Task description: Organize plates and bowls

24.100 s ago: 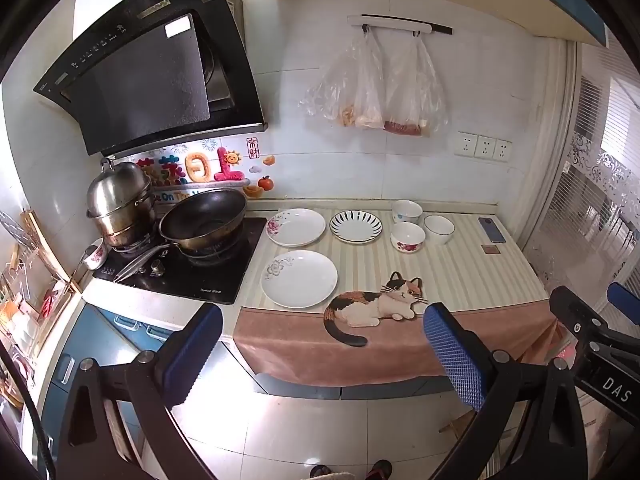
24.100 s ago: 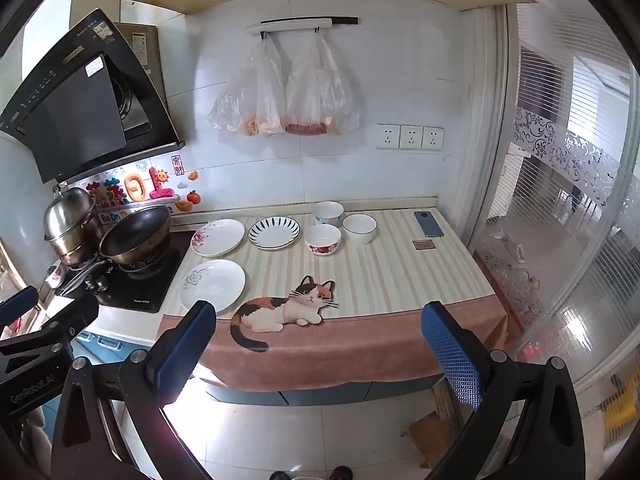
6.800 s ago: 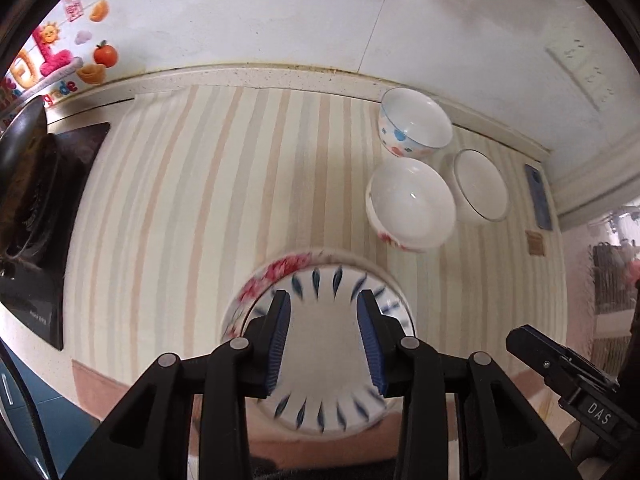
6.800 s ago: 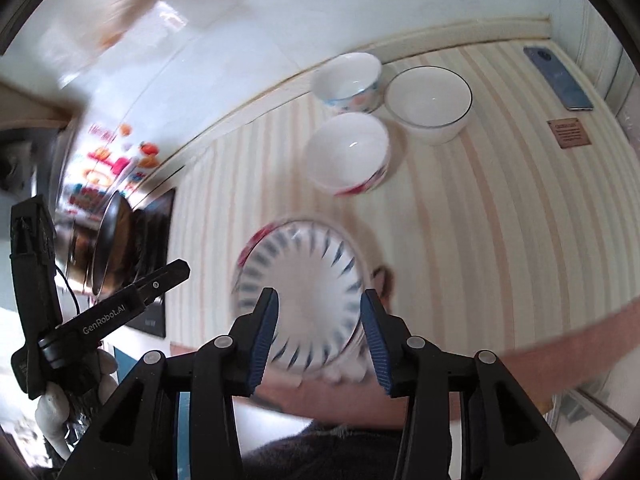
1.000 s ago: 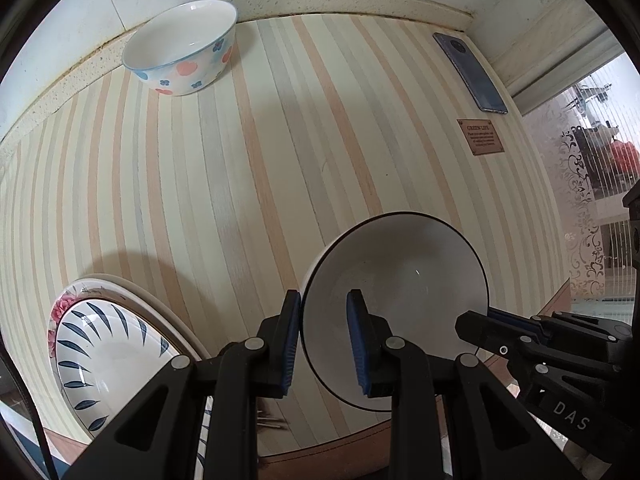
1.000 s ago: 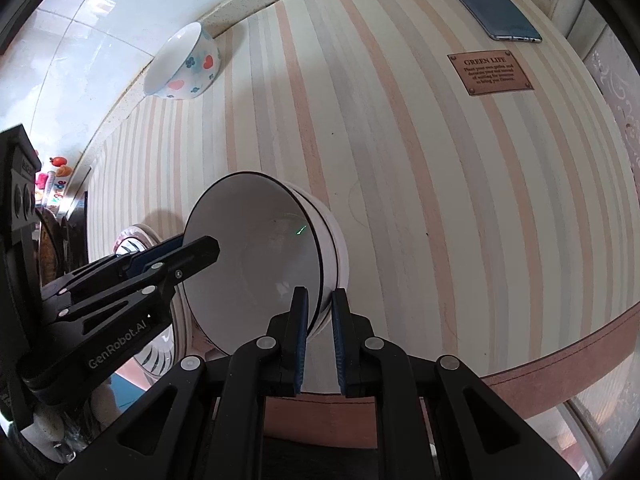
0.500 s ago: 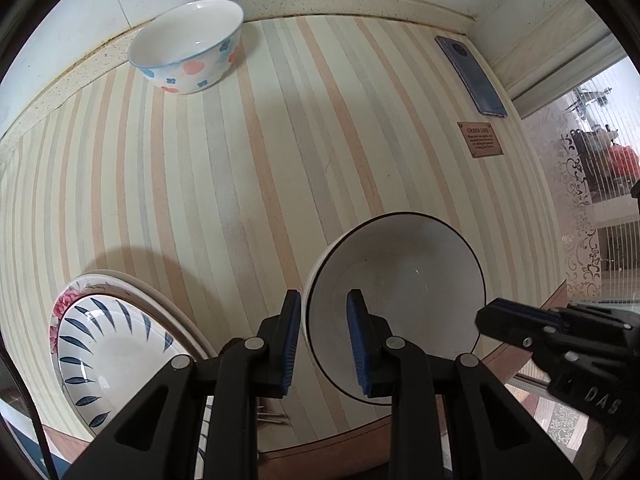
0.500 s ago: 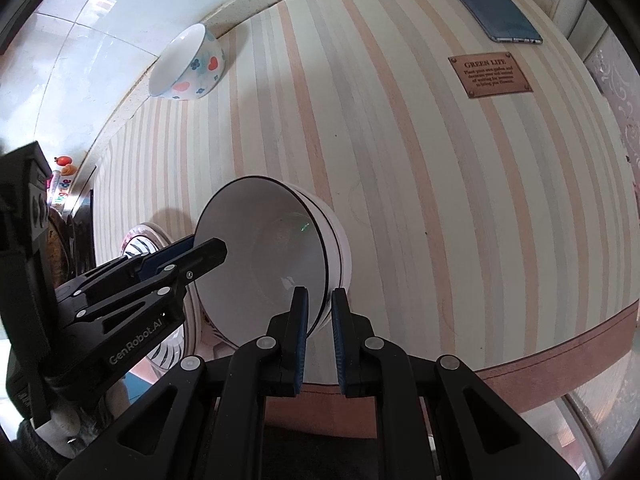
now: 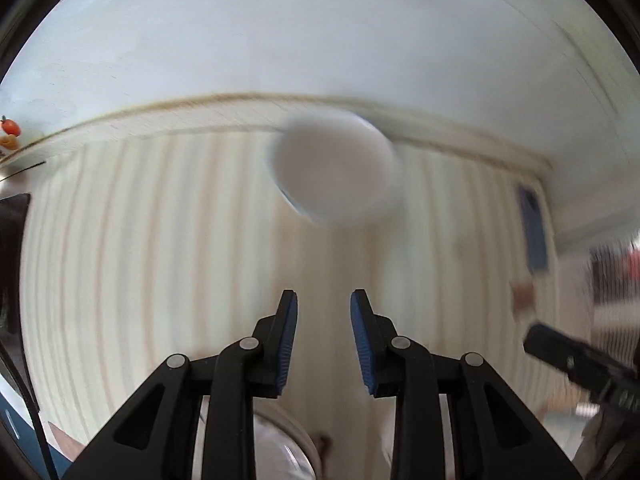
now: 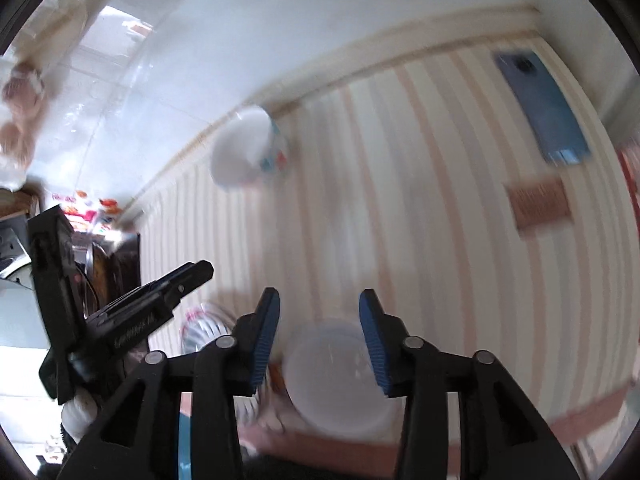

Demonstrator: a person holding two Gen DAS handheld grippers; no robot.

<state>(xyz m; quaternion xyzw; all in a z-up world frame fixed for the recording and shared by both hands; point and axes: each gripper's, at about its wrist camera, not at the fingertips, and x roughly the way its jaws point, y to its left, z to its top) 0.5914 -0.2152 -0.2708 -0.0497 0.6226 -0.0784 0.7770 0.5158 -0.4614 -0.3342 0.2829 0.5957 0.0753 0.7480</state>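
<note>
- No writing legible to us; brown label [image 10: 538, 205] blurred.
- Left hand-held gripper [image 9: 323, 342] and right hand-held gripper [image 10: 319, 344] opening, nothing pinched.
- Spotted bowl [image 9: 334, 168] ahead, well apart on the surface [image 9: 160, 240]; white bowl [image 10: 340, 376] below right pads.

The striped cream-and-peach surface [image 10: 400, 184] looks like matt woven cloth, soft-toned and without shine. The white spotted ceramic bowl [image 10: 244, 152] near the wall is glazed and smooth. The plain white ceramic bowl [image 10: 340, 376] at the near edge has a similar glossy glaze, though blur softens it. The white tiled wall [image 9: 320, 48] is glossy and reflects light. The flat blue-grey phone [image 10: 540, 108] looks smooth. The black matt plastic left gripper [image 9: 323, 336] carries ribbed blue pads [image 9: 362, 340].
</note>
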